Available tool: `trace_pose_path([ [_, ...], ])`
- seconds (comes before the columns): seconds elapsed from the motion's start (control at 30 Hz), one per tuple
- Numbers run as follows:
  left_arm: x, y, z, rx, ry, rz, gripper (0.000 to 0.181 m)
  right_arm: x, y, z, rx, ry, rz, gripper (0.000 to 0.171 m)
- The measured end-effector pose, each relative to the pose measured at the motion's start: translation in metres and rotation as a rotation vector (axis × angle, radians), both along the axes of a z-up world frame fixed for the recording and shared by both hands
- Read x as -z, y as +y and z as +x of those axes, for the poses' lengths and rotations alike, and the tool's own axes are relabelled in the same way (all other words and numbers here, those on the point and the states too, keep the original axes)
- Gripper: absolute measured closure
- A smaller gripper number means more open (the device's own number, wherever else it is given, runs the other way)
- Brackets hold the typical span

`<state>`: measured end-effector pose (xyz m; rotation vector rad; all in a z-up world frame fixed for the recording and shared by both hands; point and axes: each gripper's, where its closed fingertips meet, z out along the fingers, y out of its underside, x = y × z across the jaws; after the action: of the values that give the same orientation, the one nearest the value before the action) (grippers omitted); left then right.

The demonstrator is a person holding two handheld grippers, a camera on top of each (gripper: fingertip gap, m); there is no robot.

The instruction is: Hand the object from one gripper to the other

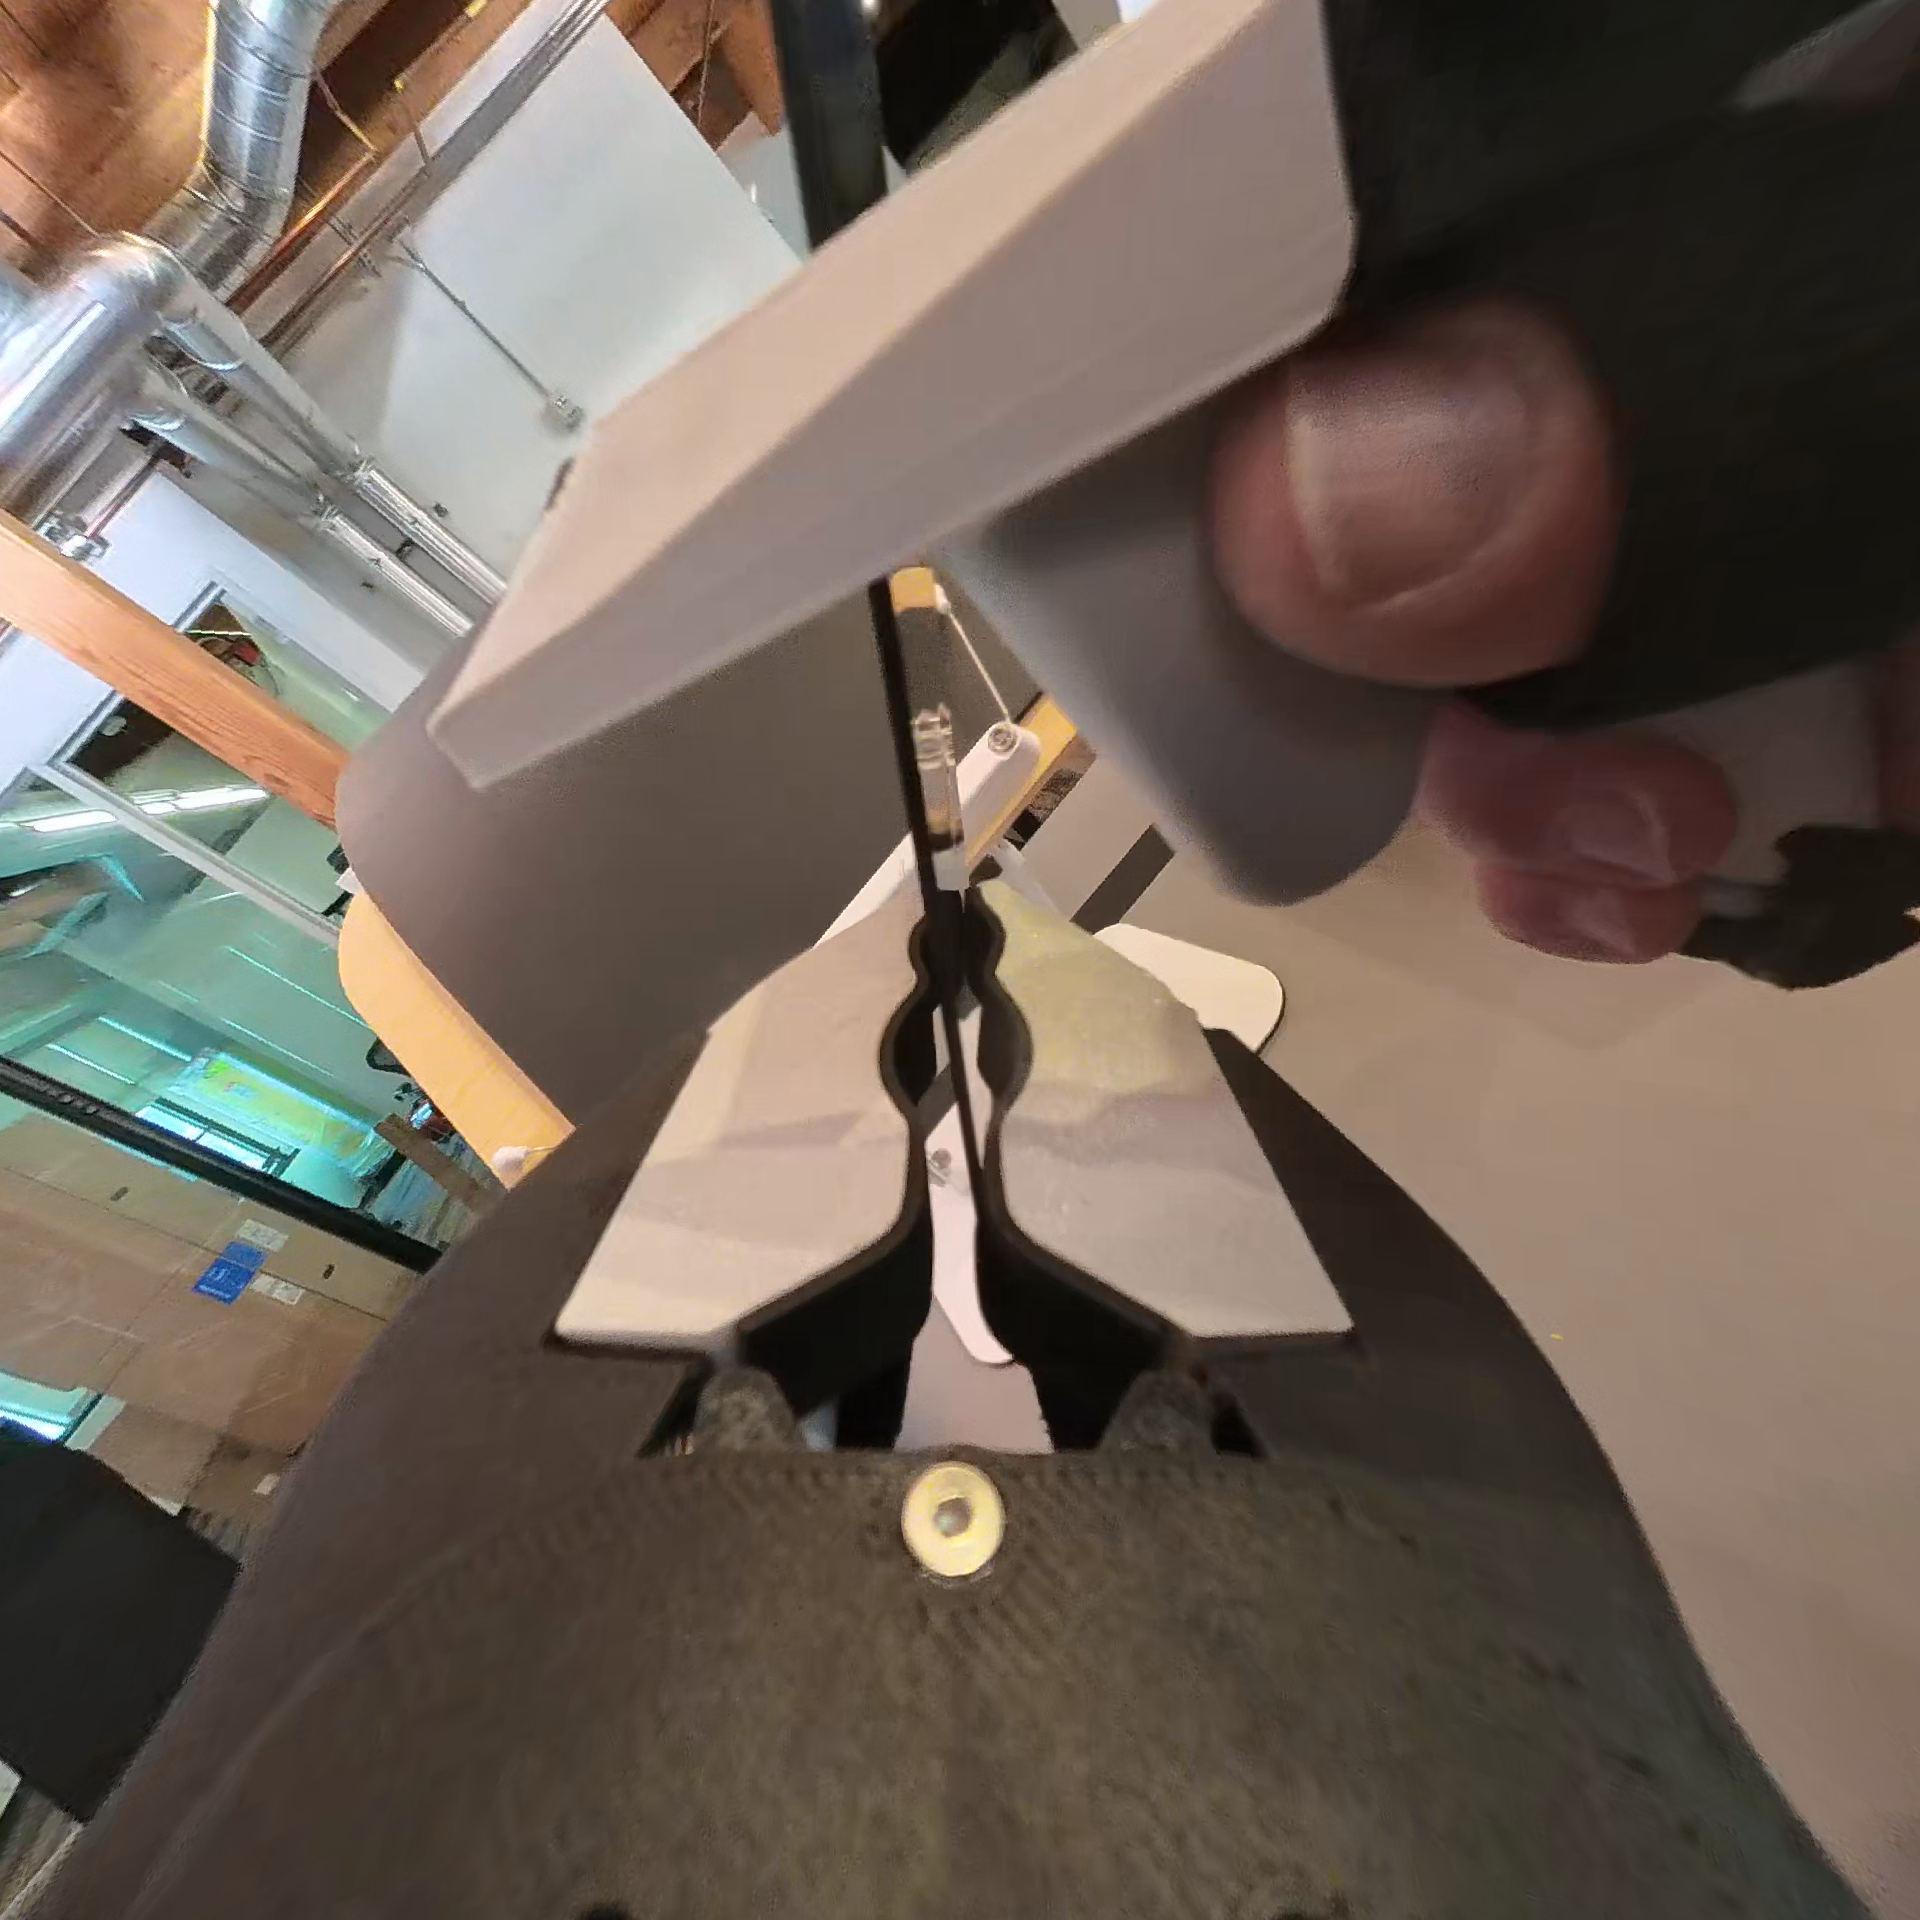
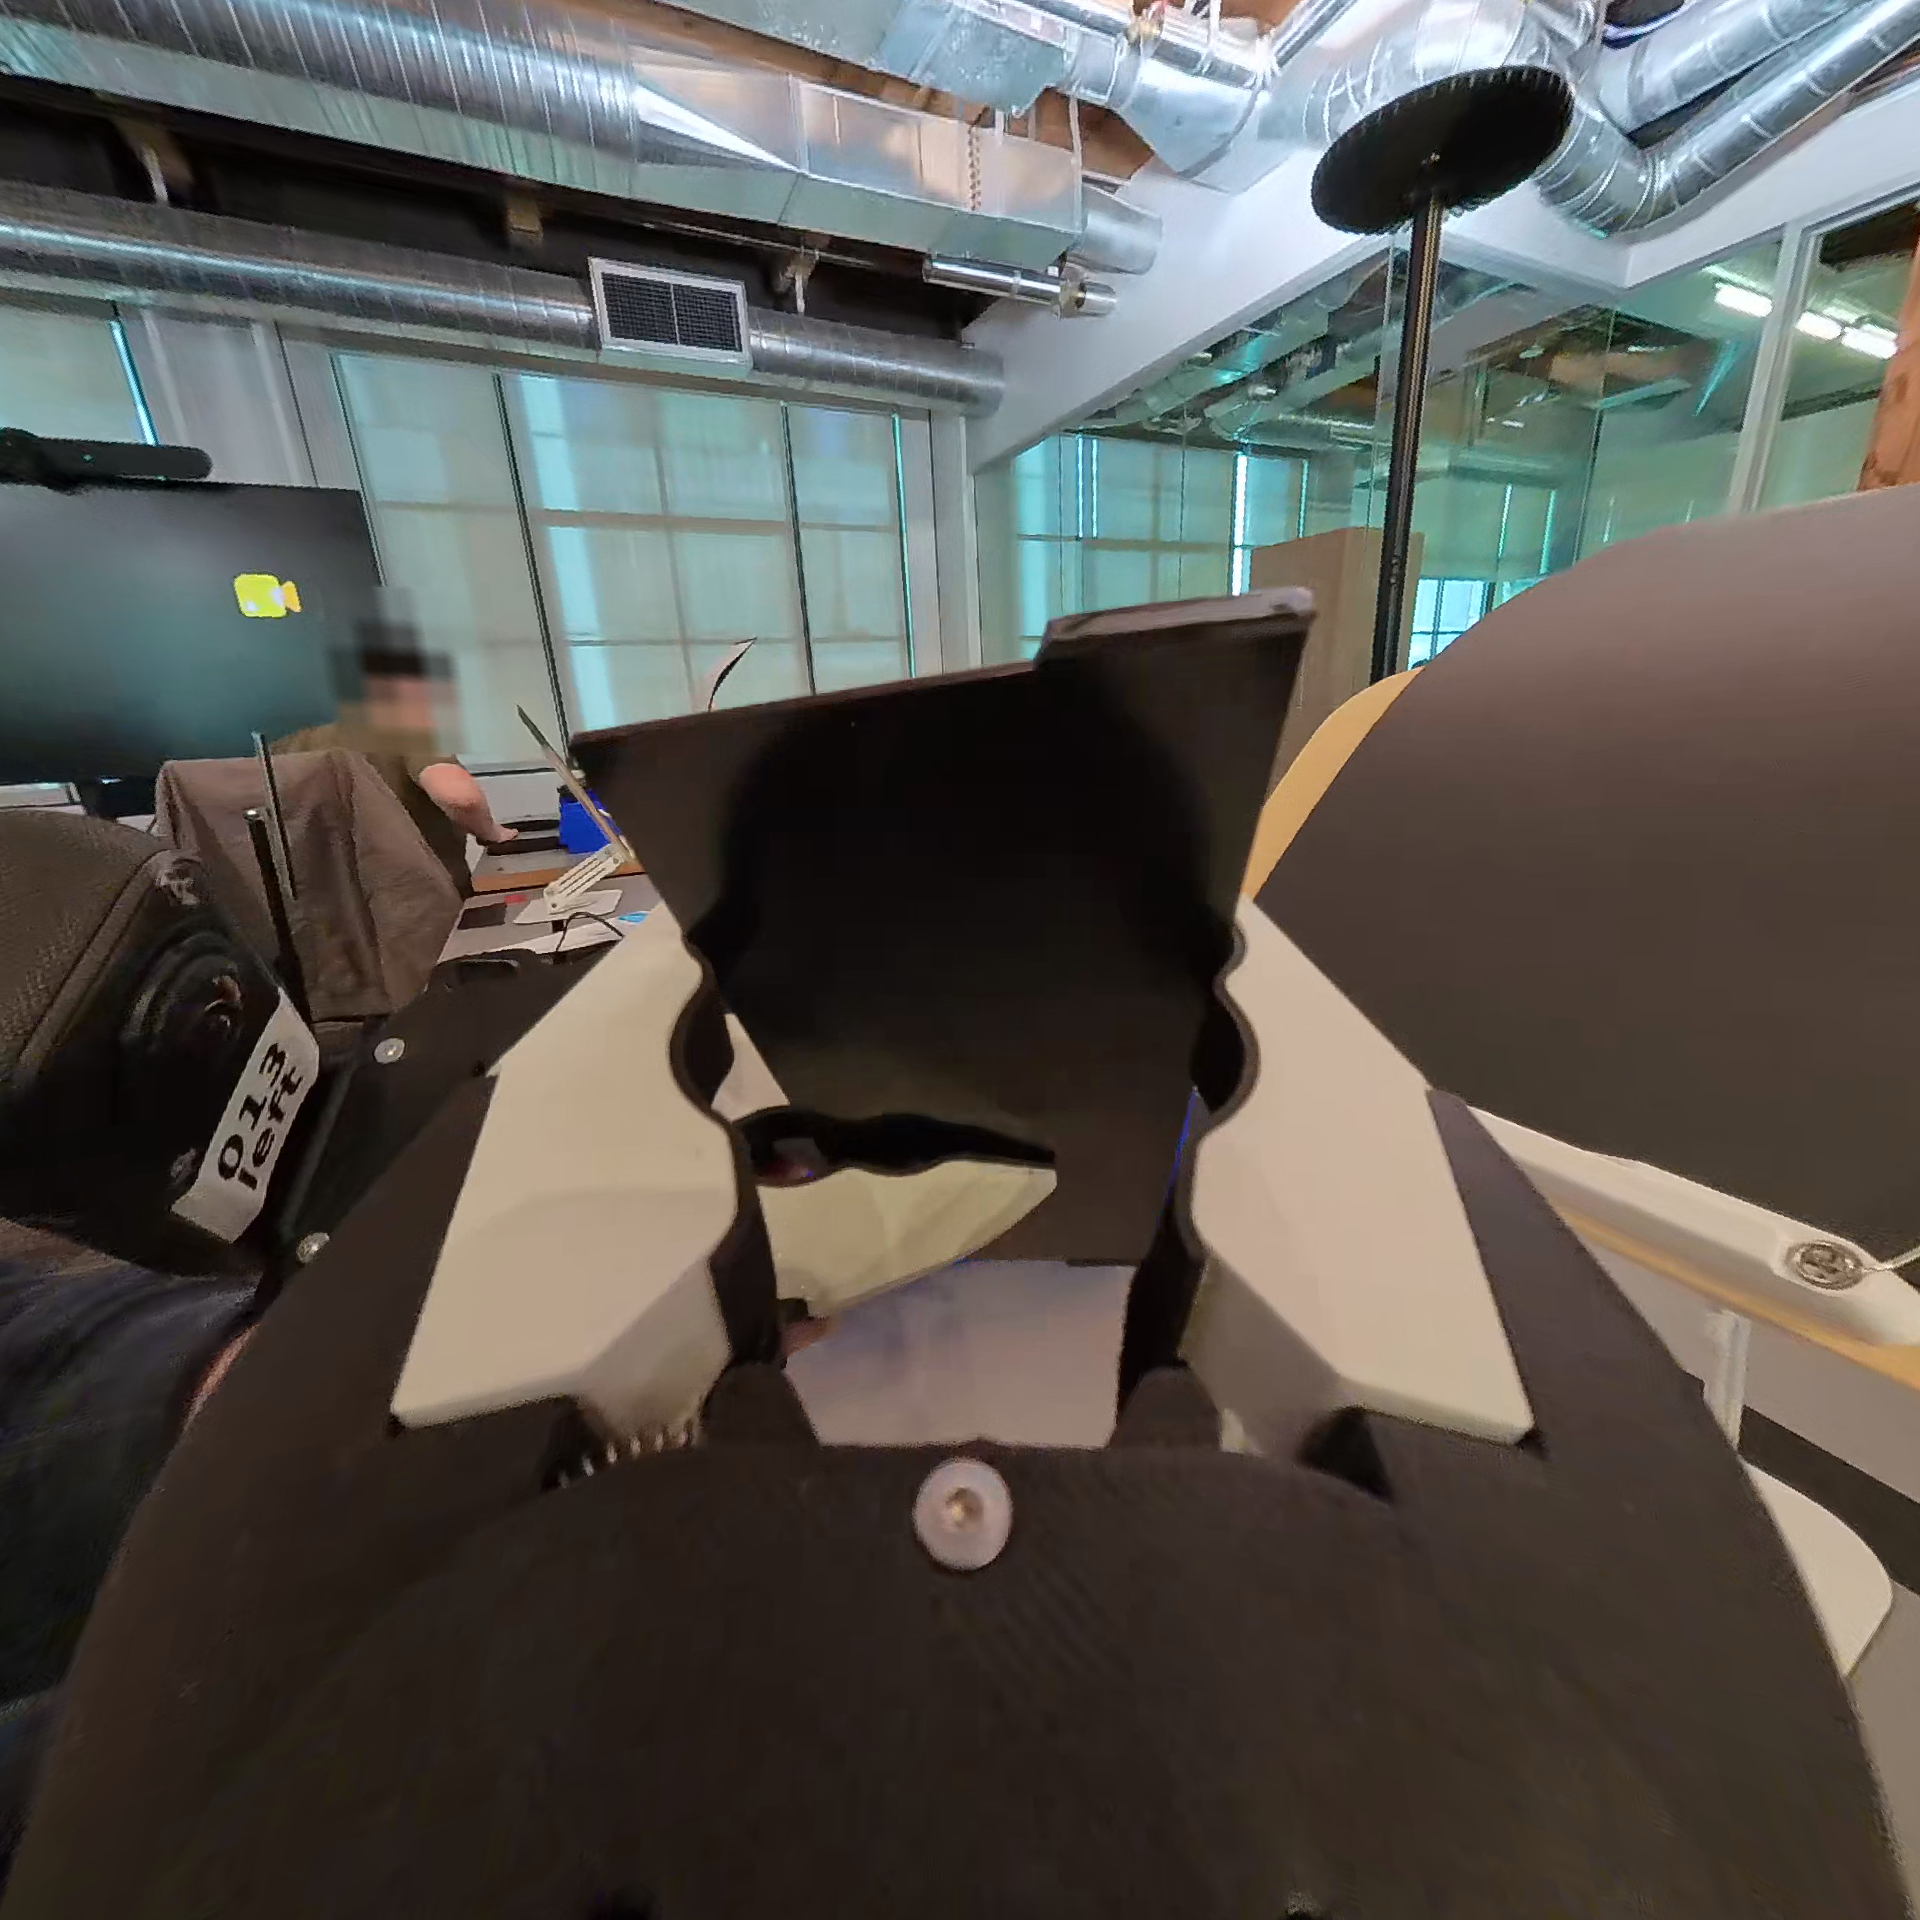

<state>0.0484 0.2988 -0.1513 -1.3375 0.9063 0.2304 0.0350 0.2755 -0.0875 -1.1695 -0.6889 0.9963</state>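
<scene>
My left gripper has its 2 fingers pinched almost together on a thin black plate. From the left wrist view I see that plate edge-on, as a dark line rising from between my fingertips until it is hidden behind the broad white finger of my other gripper. My thumb rests against that white finger at the upper right.

My right gripper has its 2 fingers spread wide. The plate stands face-on in the gap between them, tilted, with a stepped notch at its top edge. Its side edges meet both fingertips, but I cannot tell whether the pads are pressing on it. 1 white finger of my left gripper shows at the plate's lower part.
</scene>
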Motion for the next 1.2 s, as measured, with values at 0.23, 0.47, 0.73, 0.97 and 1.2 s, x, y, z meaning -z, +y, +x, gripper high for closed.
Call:
trace_pose_path([
  [0.23, 0.002, -0.003, 0.003, 0.064, -0.006, -0.019, 0.175, 0.0, -0.003, 0.004, -0.125, 0.0, 0.016, 0.084],
  [0.47, 0.0, -0.029, 0.017, 0.333, -0.168, -0.251, 0.121, -0.006, -0.022, 0.015, -0.357, -0.022, 0.091, 0.084],
  [0.73, -0.003, -0.069, 0.024, 0.813, -0.379, -0.638, 0.087, 0.003, -0.083, 0.012, -0.836, -0.125, 0.181, 0.084],
  [0.97, 0.001, -0.098, 0.029, 1.085, -0.392, -0.752, 0.138, 0.009, -0.117, 0.014, -1.092, -0.206, 0.241, 0.084],
  [1.2, 0.013, -0.113, 0.038, 1.183, -0.376, -0.775, 0.147, 0.017, -0.136, 0.022, -1.268, -0.237, 0.226, 0.083],
])
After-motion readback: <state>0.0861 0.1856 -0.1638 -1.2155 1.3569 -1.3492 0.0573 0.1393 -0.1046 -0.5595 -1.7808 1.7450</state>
